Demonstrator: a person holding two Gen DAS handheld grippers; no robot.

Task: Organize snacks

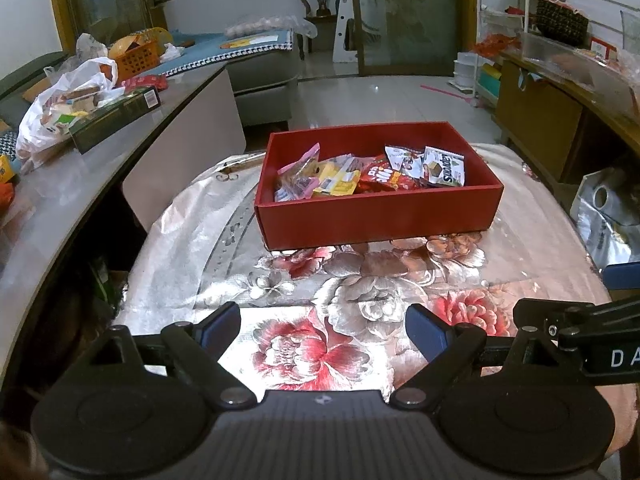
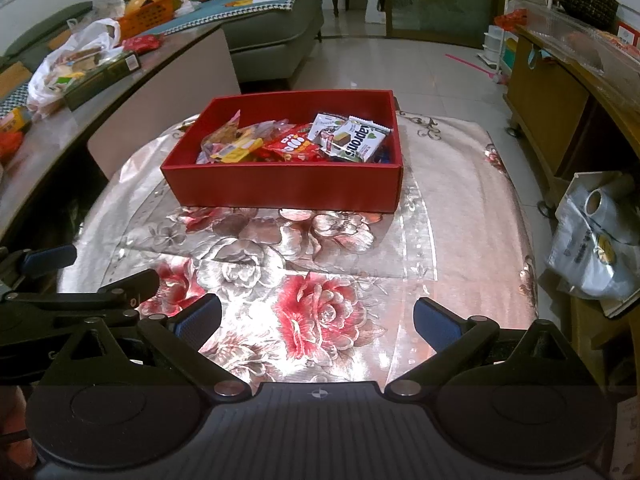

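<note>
Snacks (image 1: pixel 360 176) fill the red box (image 1: pixel 380 216) at centre frame in my left view, on the flowered cloth (image 1: pixel 312 344); my left tongs (image 1: pixel 323 334) gape empty below. Right view: box left of centre, my right tongs (image 2: pixel 317 322) spread wide, empty.

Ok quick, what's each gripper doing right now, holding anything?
Left gripper: open, holding nothing.
Right gripper: open, holding nothing.
</note>
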